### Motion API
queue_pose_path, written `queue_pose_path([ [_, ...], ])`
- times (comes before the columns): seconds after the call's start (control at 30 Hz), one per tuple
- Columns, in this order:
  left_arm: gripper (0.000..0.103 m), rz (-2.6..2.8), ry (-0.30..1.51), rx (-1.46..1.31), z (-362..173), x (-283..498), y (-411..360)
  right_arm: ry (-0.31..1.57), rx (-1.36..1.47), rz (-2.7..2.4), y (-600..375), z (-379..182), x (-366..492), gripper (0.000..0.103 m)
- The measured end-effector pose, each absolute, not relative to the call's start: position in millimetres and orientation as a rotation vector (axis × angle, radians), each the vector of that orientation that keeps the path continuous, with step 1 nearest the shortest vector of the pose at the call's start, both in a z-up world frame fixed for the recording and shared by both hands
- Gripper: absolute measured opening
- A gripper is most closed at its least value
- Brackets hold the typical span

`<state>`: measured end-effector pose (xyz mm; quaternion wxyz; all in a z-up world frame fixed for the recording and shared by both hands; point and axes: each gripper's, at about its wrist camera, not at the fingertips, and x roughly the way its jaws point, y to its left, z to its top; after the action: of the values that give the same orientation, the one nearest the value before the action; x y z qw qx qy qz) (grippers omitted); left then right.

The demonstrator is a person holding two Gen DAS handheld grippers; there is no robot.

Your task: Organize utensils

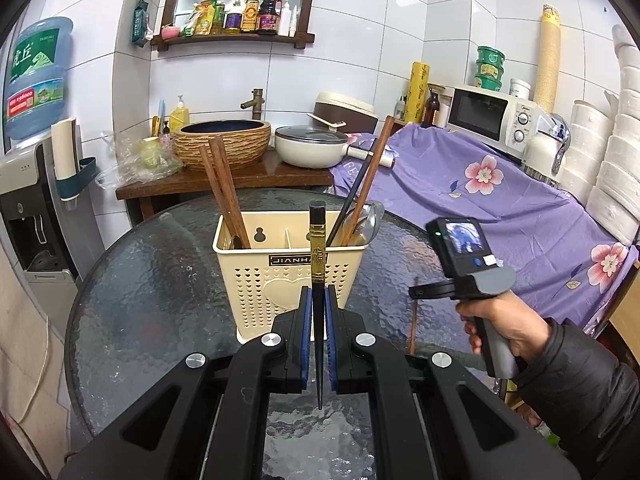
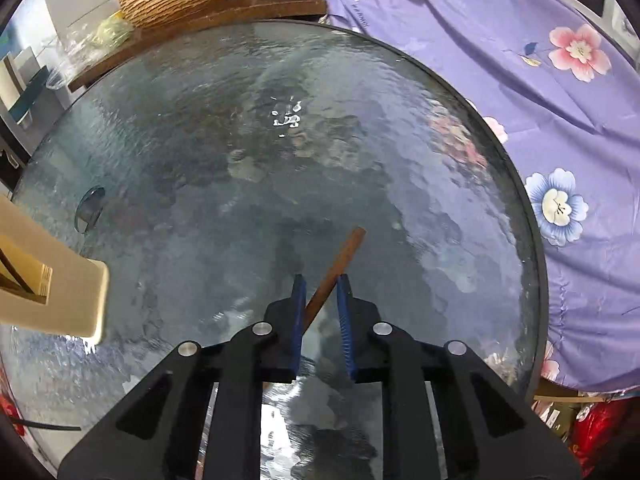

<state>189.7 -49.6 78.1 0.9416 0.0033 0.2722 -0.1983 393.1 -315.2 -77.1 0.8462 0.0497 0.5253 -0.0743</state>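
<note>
My left gripper (image 1: pixel 318 292) is shut on a black chopstick (image 1: pixel 317 240) with a gold band, held upright in front of the cream utensil holder (image 1: pixel 260 280). The holder has brown chopsticks (image 1: pixel 220 184) in its left compartment. More chopsticks (image 1: pixel 372 168) and a metal spoon (image 1: pixel 370 220) stand in its right one. My right gripper (image 2: pixel 320 280) points down at the glass table (image 2: pixel 240 140), with its blue pads pressed on a brown chopstick (image 2: pixel 340 258) that crosses them at a slant. A hand holds that gripper (image 1: pixel 418 292) to the right of the holder, whose corner (image 2: pixel 72 292) shows at the left edge.
A purple floral cloth (image 1: pixel 500 184) covers the counter beside the table's right edge. Behind the table are a woven basin (image 1: pixel 222 140), a white pan (image 1: pixel 308 146) and a microwave (image 1: pixel 488 116). A water dispenser (image 1: pixel 28 208) stands at the left.
</note>
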Motion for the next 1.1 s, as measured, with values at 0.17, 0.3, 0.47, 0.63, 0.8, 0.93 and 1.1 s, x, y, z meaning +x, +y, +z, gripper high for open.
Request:
queue_pose_path([
  [0.17,0.006,-0.406,0.555,0.009,78,189,-50,1.11,0.079,-0.156,-303,-77,403,0.011],
  [0.3,0.006,-0.407,0.555,0.008,78,189,-50,1.108,0.07,-0.156,-300,-78,404,0.008],
  [0.47,0.006,-0.407,0.554,0.008,78,189,-50,1.07,0.139,-0.125,-303,-77,393,0.007],
  [0.63,0.006,-0.403,0.555,0.007,78,189,-51,0.999,0.211,-0.06,-305,-60,376,0.007],
  [0.8,0.006,-0.399,0.55,0.003,80,188,-50,0.878,0.232,0.028,-302,-26,349,0.007],
  [0.93,0.006,-0.395,0.543,0.002,82,186,-49,0.785,0.214,0.106,-295,4,315,0.007],
  [1.1,0.006,-0.394,0.536,0.0,85,184,-48,0.696,0.21,0.182,-289,33,276,0.007],
])
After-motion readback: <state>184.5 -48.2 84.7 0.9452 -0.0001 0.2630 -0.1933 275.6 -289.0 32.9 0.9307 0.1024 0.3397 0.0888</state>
